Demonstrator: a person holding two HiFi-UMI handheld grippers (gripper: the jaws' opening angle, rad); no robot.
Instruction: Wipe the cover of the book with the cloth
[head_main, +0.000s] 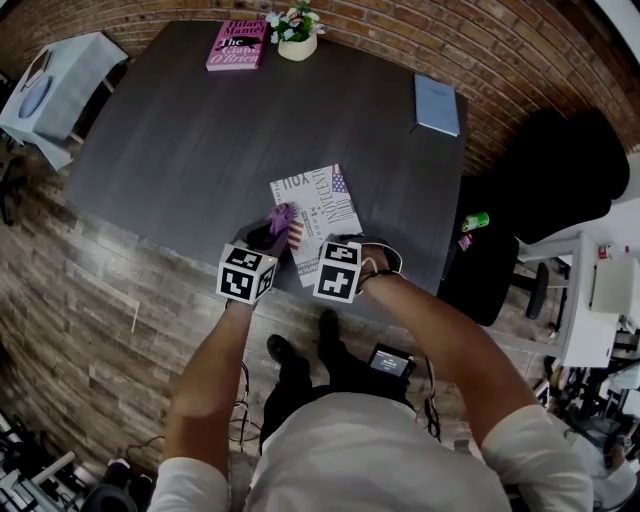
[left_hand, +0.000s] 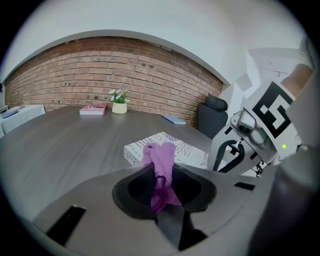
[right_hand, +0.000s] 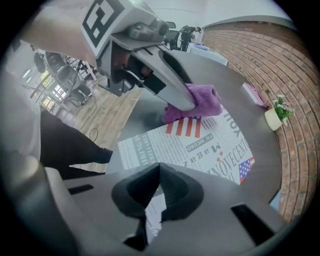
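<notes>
**Cloth pinched, book steadied**

Head view: the book (head_main: 318, 210) lies at the table's (head_main: 180, 140) near edge, under both grippers; left gripper view: the left gripper (left_hand: 162, 186) pinches the purple cloth (left_hand: 160, 162), bunched for rubbing; right gripper view: the right gripper (right_hand: 158, 186), jaws pressed together, points down at the cover, probably to steady it.

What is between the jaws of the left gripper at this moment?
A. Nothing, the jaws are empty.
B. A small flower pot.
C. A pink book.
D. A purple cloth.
D: in the left gripper view the left gripper is shut on the purple cloth, whose bunched end sticks out past the jaws in front of the white printed book.
</notes>
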